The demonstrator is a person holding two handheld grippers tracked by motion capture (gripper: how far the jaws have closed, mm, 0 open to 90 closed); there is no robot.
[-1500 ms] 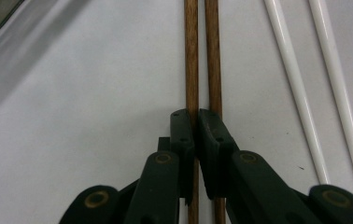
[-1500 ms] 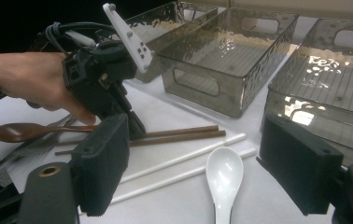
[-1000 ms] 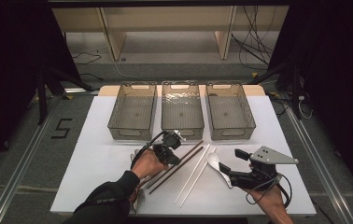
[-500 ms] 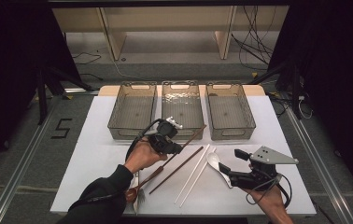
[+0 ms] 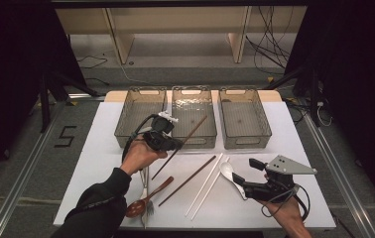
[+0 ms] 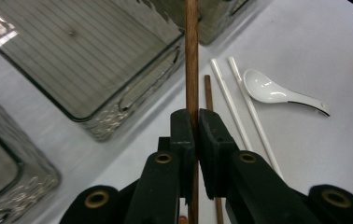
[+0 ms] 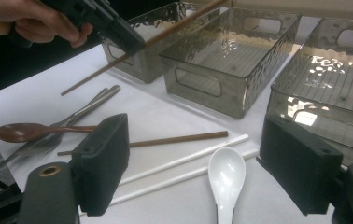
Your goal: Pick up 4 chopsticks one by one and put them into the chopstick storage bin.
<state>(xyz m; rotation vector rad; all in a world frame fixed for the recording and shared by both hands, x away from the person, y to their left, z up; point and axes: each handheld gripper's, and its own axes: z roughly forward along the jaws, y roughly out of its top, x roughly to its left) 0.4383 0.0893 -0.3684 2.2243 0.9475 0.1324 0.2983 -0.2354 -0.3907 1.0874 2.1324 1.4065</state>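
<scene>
the left claw (image 5: pixel 175 144) is pinching a long, thin, dark brown wooden chopstick (image 5: pixel 179 147), its two black jaws pressed flat against the stick from either side. in the left gripper view the chopstick (image 6: pixel 192 56) runs straight up out of the jaws, and a shorter length hangs below them. the stick is lifted clear of the white tabletop (image 5: pixel 101 158) and tilted, its far tip over the near edge of the middle clear grey plastic bin (image 5: pixel 193 115). it is plain, round and evenly brown from end to end.

just right of the claw, its matching brown chopstick (image 5: pixel 187 180) lies flat on the tabletop, beside a pair of white chopsticks (image 5: pixel 206 186). below the hand lie a brown wooden spoon (image 5: pixel 143 202) and a metal fork (image 5: pixel 146 193).

the right claw (image 5: pixel 242 181) is spread wide with nothing between its jaws, low over the tabletop, close behind a white ceramic soup spoon (image 7: pixel 224 179).
</scene>
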